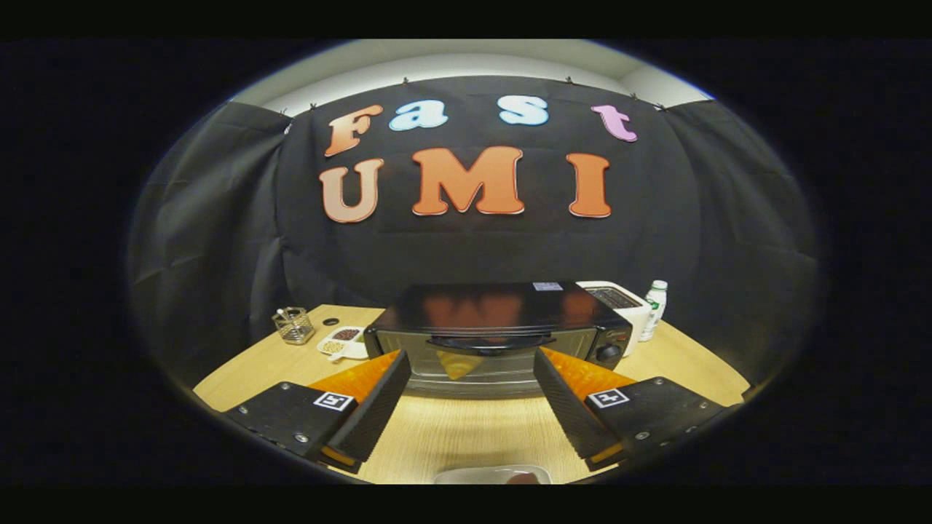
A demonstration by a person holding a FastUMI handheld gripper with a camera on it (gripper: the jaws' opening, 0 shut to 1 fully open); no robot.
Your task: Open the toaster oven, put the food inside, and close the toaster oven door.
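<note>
- A wire basket (293,324) is sitting far left on the wooden table (466,437), with a divided snack dish (342,342) just beside the toaster oven's left end; a wide sweep on that side is risking a knock to either.
- The gripper (472,364) is hovering with its fingers spread wide and nothing between them, pointing at the toaster oven (502,331) ahead.
- The toaster oven is standing with its door (473,360) looking shut and the handle (489,342) running across the top of the glass, above the line between the fingertips. Since the fingers are sitting below that bar, a straight push forward is likely meeting the glass rather than the handle.
- If only one finger is hooking the handle, the pull is liable to slip off, or to drag the whole oven toward the table's near edge.
- A pale dish (491,475), probably holding the food, is lying on the table just behind the fingers; lowering the tool blindly is risking a bump to it.
- Right of the oven, a white appliance (619,302) and a bottle (654,309) are standing close together; any shove of the oven is threatening to topple the bottle.
</note>
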